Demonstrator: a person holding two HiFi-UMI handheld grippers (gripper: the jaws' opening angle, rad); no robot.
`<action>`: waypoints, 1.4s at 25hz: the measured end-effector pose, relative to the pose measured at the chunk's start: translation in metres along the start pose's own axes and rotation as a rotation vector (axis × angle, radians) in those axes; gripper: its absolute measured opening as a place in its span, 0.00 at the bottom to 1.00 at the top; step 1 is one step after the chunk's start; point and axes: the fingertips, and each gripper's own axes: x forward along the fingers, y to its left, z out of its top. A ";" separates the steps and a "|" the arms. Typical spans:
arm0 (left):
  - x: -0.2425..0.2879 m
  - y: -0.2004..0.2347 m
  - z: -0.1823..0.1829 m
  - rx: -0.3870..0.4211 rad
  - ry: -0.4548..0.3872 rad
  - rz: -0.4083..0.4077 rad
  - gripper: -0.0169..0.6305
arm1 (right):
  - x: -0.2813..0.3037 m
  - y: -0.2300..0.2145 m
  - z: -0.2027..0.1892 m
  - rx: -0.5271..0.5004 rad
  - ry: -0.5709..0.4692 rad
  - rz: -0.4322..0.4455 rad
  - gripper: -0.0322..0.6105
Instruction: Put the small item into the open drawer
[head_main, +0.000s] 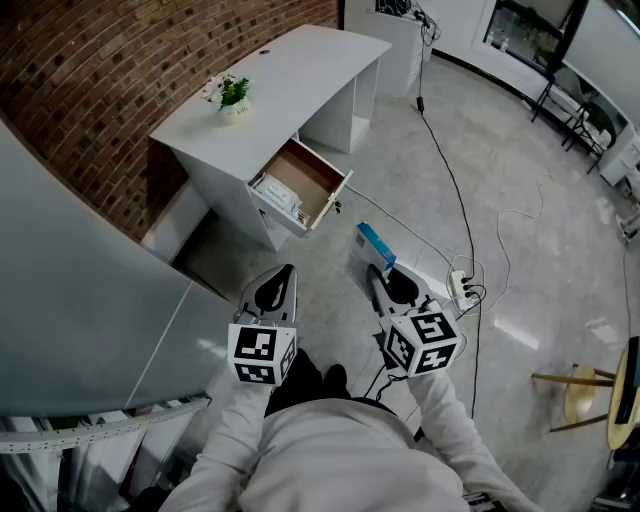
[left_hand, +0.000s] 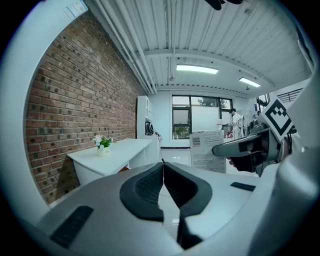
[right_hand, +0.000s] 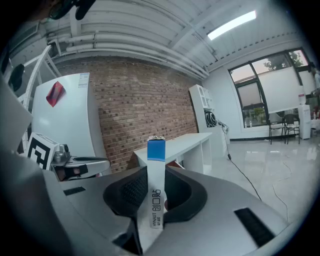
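A white desk (head_main: 290, 75) stands against the brick wall with its wooden drawer (head_main: 322, 172) pulled open; a pale package (head_main: 279, 196) lies inside. My right gripper (head_main: 377, 277) is shut on a slim white box with a blue end (head_main: 374, 244), held above the floor a little in front of the drawer. In the right gripper view the box (right_hand: 156, 185) stands upright between the dark pads, its blue end up. My left gripper (head_main: 284, 274) hangs beside it, shut and holding nothing; its jaws meet at the tips (left_hand: 162, 163).
A small potted plant (head_main: 233, 97) sits on the desk top. A power strip (head_main: 462, 287) and long cables lie on the floor to the right. A wooden stool (head_main: 583, 386) stands at the far right. A grey panel (head_main: 70, 290) fills the left side.
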 end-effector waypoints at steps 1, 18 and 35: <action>-0.001 0.000 0.000 0.001 0.000 0.000 0.06 | 0.000 0.001 0.000 -0.001 0.001 0.001 0.21; 0.007 0.016 -0.005 -0.005 0.020 0.016 0.06 | 0.021 -0.003 -0.005 0.012 0.032 0.002 0.21; 0.150 0.140 -0.002 -0.079 0.035 0.030 0.06 | 0.188 -0.049 0.027 0.035 0.101 -0.019 0.21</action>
